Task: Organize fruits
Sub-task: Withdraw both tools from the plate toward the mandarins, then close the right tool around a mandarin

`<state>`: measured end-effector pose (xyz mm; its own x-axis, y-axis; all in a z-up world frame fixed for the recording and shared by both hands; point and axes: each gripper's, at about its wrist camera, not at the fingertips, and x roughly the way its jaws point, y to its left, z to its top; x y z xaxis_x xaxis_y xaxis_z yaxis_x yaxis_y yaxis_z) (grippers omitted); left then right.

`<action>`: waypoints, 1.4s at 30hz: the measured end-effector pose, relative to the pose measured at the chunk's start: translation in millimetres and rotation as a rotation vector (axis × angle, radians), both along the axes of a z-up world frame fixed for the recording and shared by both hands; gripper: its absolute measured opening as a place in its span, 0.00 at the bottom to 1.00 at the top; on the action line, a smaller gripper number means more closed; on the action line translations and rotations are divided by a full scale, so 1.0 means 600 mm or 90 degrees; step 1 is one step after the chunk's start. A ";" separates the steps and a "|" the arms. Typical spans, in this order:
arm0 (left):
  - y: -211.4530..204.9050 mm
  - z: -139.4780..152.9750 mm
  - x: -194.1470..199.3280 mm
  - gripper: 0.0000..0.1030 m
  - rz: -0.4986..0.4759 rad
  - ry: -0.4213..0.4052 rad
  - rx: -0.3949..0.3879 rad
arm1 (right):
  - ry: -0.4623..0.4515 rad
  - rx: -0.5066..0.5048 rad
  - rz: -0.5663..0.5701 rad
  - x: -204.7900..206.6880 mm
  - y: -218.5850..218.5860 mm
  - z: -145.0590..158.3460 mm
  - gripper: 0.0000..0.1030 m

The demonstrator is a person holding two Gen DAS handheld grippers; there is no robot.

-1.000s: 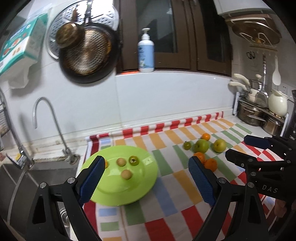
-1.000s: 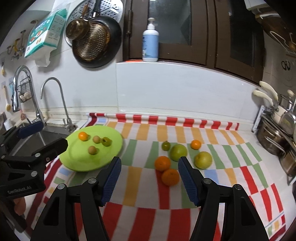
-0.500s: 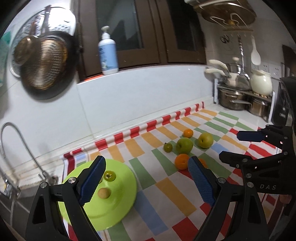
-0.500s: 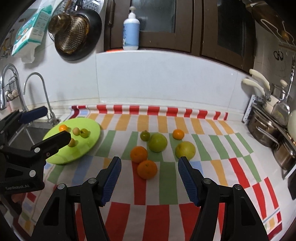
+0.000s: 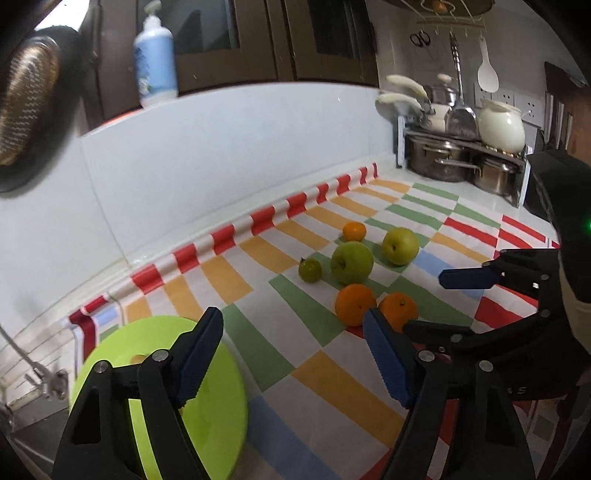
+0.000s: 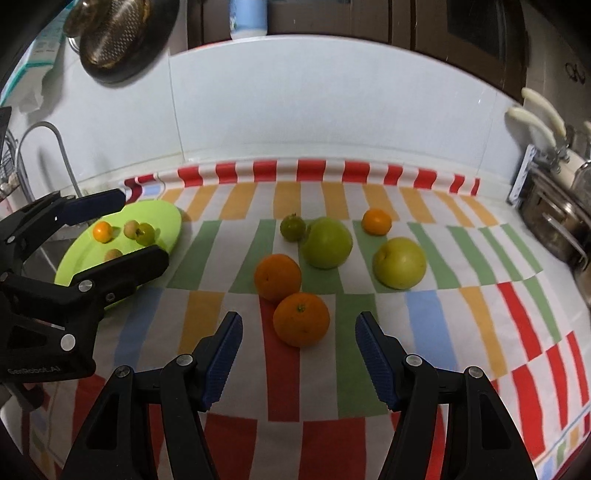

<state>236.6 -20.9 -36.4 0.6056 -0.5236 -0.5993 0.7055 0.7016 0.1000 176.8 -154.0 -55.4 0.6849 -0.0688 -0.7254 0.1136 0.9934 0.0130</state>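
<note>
A lime-green plate (image 6: 162, 218) holds several small fruits at the left of the striped cloth; it also shows in the left wrist view (image 5: 221, 398). Loose on the cloth are two oranges (image 6: 301, 319) (image 6: 277, 277), a green apple (image 6: 325, 242), a yellow-green pear (image 6: 399, 263), a small orange (image 6: 376, 221) and a small green fruit (image 6: 292, 228). My right gripper (image 6: 299, 363) is open and empty, with the near orange just ahead between its fingers. My left gripper (image 5: 291, 360) is open and empty beside the plate.
Steel pots (image 5: 439, 160) and a white kettle (image 5: 502, 127) stand on a rack at the right end. A sink with a tap (image 6: 62, 155) lies left of the plate. A pan (image 6: 118, 33) and a soap bottle (image 5: 155, 70) are on the wall ledge.
My right gripper has moved forward and down toward the near orange. My left gripper has swung right, away from the plate toward the loose fruit. Both stay open.
</note>
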 end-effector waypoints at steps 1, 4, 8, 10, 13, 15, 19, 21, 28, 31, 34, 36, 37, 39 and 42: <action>-0.003 -0.005 0.005 0.75 -0.004 0.007 0.003 | 0.008 0.004 -0.002 0.007 -0.003 -0.007 0.62; -0.010 -0.017 0.013 0.75 -0.012 0.015 0.013 | 0.020 0.018 -0.003 0.020 -0.009 -0.019 0.61; -0.019 -0.031 0.020 0.74 -0.018 0.029 0.020 | 0.031 0.024 0.001 0.035 -0.011 -0.029 0.55; -0.024 -0.038 0.023 0.71 -0.020 0.039 0.023 | 0.036 0.030 0.004 0.040 -0.012 -0.033 0.53; -0.030 -0.046 0.025 0.71 -0.020 0.049 0.027 | 0.042 0.030 0.008 0.048 -0.014 -0.039 0.49; -0.034 -0.049 0.027 0.71 -0.022 0.055 0.027 | 0.047 0.035 0.010 0.052 -0.016 -0.043 0.46; -0.042 -0.053 0.029 0.71 -0.024 0.064 0.027 | 0.047 0.044 0.015 0.057 -0.022 -0.045 0.43; -0.047 -0.053 0.031 0.71 -0.023 0.068 0.026 | 0.046 0.046 0.011 0.054 -0.026 -0.043 0.42; -0.073 -0.055 0.031 0.71 -0.035 0.082 0.016 | 0.023 0.013 -0.032 0.039 -0.058 -0.018 0.42; -0.092 -0.058 0.033 0.70 -0.040 0.094 0.009 | 0.018 0.008 -0.053 0.033 -0.077 -0.011 0.42; -0.110 -0.063 0.038 0.66 -0.040 0.109 0.007 | 0.018 0.009 -0.072 0.027 -0.094 -0.010 0.42; -0.120 -0.068 0.042 0.63 -0.037 0.117 0.009 | 0.020 0.013 -0.079 0.024 -0.102 -0.011 0.42; -0.125 -0.072 0.045 0.61 -0.035 0.124 0.011 | 0.021 0.014 -0.084 0.022 -0.106 -0.012 0.42; -0.132 -0.078 0.050 0.59 -0.031 0.134 0.014 | 0.022 0.015 -0.089 0.019 -0.110 -0.013 0.42; -0.143 -0.086 0.054 0.52 -0.028 0.144 0.022 | 0.024 0.021 -0.095 0.017 -0.115 -0.017 0.42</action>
<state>268.9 -106.4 -88.1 0.4303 -0.5233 -0.7355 0.7429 0.6682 -0.0408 187.1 -222.7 -65.5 0.6411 -0.1435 -0.7539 0.2607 0.9647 0.0382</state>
